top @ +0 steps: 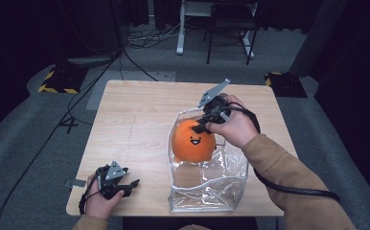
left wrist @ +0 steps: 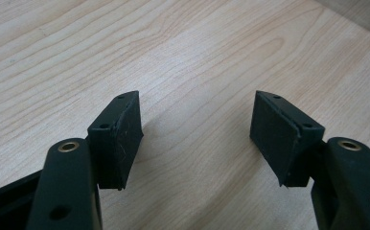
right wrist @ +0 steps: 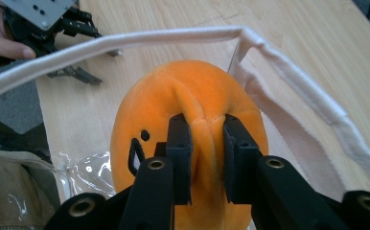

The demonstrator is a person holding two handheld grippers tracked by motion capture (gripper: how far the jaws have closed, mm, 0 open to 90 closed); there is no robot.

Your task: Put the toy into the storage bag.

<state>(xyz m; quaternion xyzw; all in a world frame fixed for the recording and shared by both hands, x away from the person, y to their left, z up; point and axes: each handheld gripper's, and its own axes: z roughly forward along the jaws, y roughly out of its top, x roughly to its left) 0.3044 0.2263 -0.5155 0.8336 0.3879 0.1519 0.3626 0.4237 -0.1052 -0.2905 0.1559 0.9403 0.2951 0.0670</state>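
Plush orange toy (right wrist: 188,103) is pinched by a fold of its fabric between the jaws of the right gripper (right wrist: 207,158), held in the mouth of a clear bag (top: 207,184). Left gripper (left wrist: 195,136) is held with jaws spread over bare worktop (left wrist: 183,57).

Orange plush (top: 193,140) blocks clear bag's (top: 207,184) open mouth.

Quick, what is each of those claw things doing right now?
Left gripper: open, holding nothing, low over the table.
Right gripper: closed, pinching a fold of the orange plush toy at the clear bag's opening.
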